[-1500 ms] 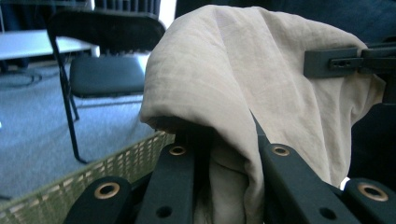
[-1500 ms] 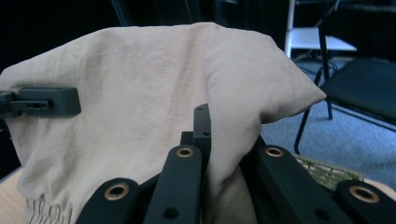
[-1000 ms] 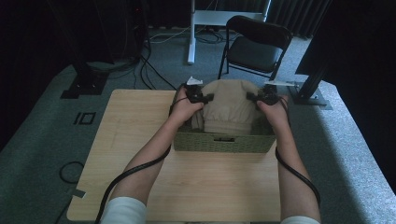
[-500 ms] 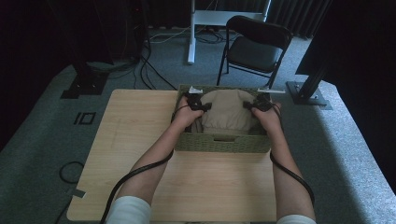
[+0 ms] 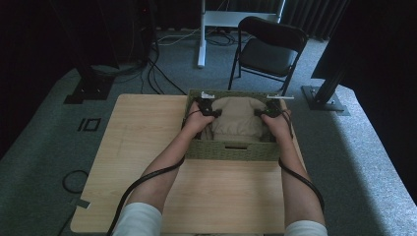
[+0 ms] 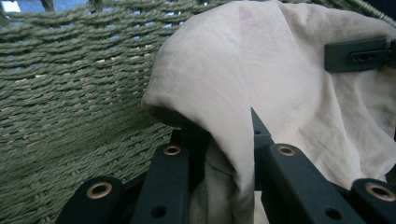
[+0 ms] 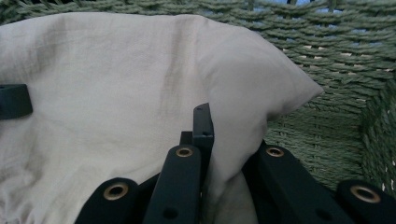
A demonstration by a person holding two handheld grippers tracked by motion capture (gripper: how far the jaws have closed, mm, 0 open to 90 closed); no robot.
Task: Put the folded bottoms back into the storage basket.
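Gripping the beige cloth [image 5: 238, 120] inside the green basket [image 5: 231, 151], left tool [image 5: 209, 111] at nine o'clock, right tool [image 5: 262, 112] at three, both clamped on folds.

Both forearms reached forward into the basket [image 5: 231, 150]. The left gripper [image 5: 205, 109] sat by the basket's left wall, the right gripper [image 5: 266, 112] by its right wall, each with jaws clamped on a fold of cloth [image 5: 238, 120].

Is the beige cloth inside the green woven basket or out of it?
Inside. The beige cloth sits down within the walls of the green woven basket, with the left tool and right tool each shut on a fold.
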